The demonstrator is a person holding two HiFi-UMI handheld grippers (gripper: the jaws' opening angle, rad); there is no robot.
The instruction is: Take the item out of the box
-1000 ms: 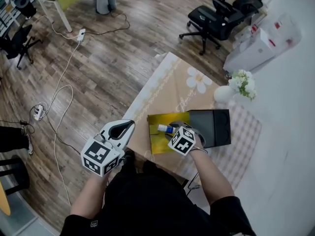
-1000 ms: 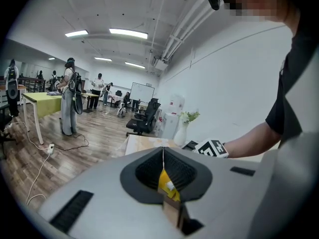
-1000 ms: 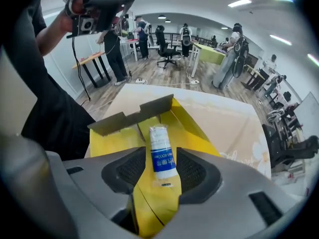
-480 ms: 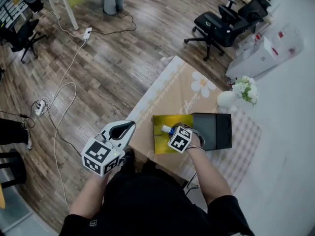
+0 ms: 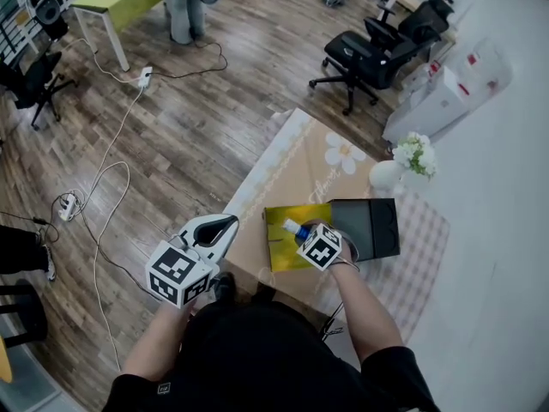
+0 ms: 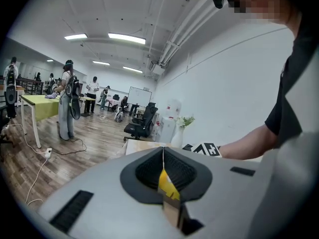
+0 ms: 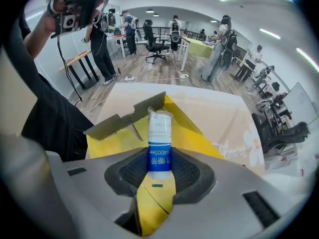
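Yellow box (image 5: 283, 251): lies open on the table (image 5: 292, 157)
Left gripper (image 6: 162, 171): jaws together, empty; held off the table's edge
Right gripper (image 7: 160, 171): jaws closing on the tube (image 7: 160, 143)
Tube: blue-and-white, over the open box; lifting clear appears left

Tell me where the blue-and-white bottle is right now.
In the head view, right of centre, the blue-and-white bottle sits between the right gripper's closing jaws, over the open yellow box, left of the black box.
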